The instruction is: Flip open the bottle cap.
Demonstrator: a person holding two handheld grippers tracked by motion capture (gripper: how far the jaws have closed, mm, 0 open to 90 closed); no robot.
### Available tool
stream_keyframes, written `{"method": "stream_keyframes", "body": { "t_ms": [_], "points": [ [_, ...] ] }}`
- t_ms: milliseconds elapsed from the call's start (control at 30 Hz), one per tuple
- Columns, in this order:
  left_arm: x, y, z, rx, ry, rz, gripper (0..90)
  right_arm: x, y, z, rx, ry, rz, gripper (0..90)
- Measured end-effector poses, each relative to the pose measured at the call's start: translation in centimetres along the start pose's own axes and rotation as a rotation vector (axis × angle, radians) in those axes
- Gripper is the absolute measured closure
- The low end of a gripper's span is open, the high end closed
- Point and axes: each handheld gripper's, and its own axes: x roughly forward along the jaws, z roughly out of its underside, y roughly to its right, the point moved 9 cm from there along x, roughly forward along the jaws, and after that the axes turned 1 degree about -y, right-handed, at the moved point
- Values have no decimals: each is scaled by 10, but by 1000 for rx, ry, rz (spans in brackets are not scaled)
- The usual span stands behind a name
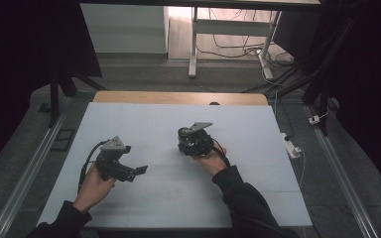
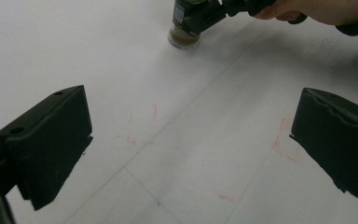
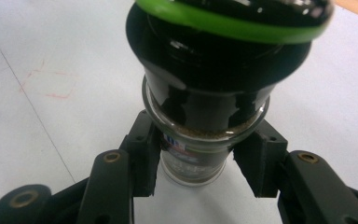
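Observation:
A glass spice jar [image 1: 183,134] with a black cap and a green ring stands upright near the middle of the white sheet [image 1: 129,119]. My right gripper [image 1: 184,144] is shut on the jar's glass body [image 3: 193,163] just below the cap, one pad on each side. The left gripper view shows the jar [image 2: 185,28] far off, its base on the sheet and brown powder inside. My left gripper [image 1: 135,173] hovers over the left part of the sheet, pointing right, open [image 2: 193,140] with nothing between its jaws.
Faint red pen marks [image 2: 286,140] lie on the sheet under the left gripper. A wooden table edge [image 1: 178,97] runs along the back. A power strip [image 1: 292,148] lies off the right side. Metal rails flank the table on the floor.

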Motion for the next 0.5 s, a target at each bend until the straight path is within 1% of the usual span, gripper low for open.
{"method": "stream_keyframes", "body": {
  "t_ms": [67, 167, 200, 267, 333, 500],
  "points": [
    [6, -2, -5, -6, -1, 8, 0, 0, 0, 0, 0, 0, 0, 527],
    [10, -3, -8, -7, -4, 8, 0, 0, 0, 0, 0, 0, -1, 527],
    [15, -4, -11, -2, -17, 14, 0, 0, 0, 0, 0, 0, -1, 527],
    [19, -5, -14, 6, -26, 10, 0, 0, 0, 0, 0, 0, -1, 527],
    [23, -5, -18, 8, -32, 17, 0, 0, 0, 0, 0, 0, -1, 527],
    [30, -4, -25, 13, -30, 27, 0, 0, 0, 0, -1, -1, -1, 527]
  ]
}}
